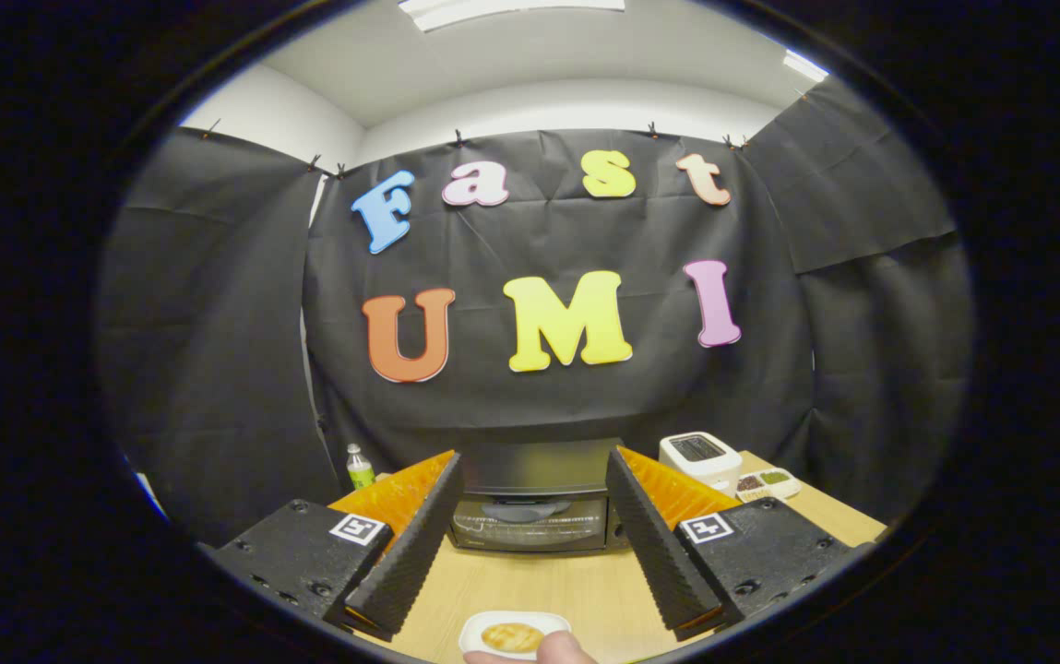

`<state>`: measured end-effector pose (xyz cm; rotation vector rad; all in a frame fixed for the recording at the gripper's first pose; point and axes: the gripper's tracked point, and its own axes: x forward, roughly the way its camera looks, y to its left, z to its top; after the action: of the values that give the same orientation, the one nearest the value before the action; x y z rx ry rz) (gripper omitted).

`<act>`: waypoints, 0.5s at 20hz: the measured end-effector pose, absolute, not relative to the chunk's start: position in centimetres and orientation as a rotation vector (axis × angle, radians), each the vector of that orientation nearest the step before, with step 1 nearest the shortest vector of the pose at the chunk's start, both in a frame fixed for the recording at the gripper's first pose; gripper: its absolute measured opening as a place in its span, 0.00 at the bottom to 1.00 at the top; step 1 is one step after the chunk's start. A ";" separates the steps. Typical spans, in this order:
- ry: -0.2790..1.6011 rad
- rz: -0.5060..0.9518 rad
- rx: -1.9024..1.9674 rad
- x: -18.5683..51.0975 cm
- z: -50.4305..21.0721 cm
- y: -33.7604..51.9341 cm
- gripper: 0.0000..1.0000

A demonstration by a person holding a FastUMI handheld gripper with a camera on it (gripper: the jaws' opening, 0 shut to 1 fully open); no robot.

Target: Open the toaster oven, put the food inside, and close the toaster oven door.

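My fingers [534,516] are spread wide and hold nothing, hovering above the wooden surface [530,581]. The black toaster oven [530,503] stands beyond them, framed in the gap between the tips, its glass door shut. Nearer than the toaster oven, below my fingers, a small white dish [513,634] carries a round golden pastry [512,636], with a fingertip [559,649] touching its rim. Right of the toaster oven sit a white toaster [700,456] and a small tray [768,482]; left of it stands a green bottle [360,467].
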<state>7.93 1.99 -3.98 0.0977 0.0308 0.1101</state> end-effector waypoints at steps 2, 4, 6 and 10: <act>0.057 0.125 0.116 8.7 -5.4 1.7 1.00; 0.082 0.111 0.158 9.7 -6.5 1.0 1.00; 0.095 0.098 0.182 11.3 -7.5 0.8 1.00; 0.100 0.066 0.181 15.5 -9.5 1.1 1.00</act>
<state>15.51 1.11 -9.52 0.1810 0.0998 0.0659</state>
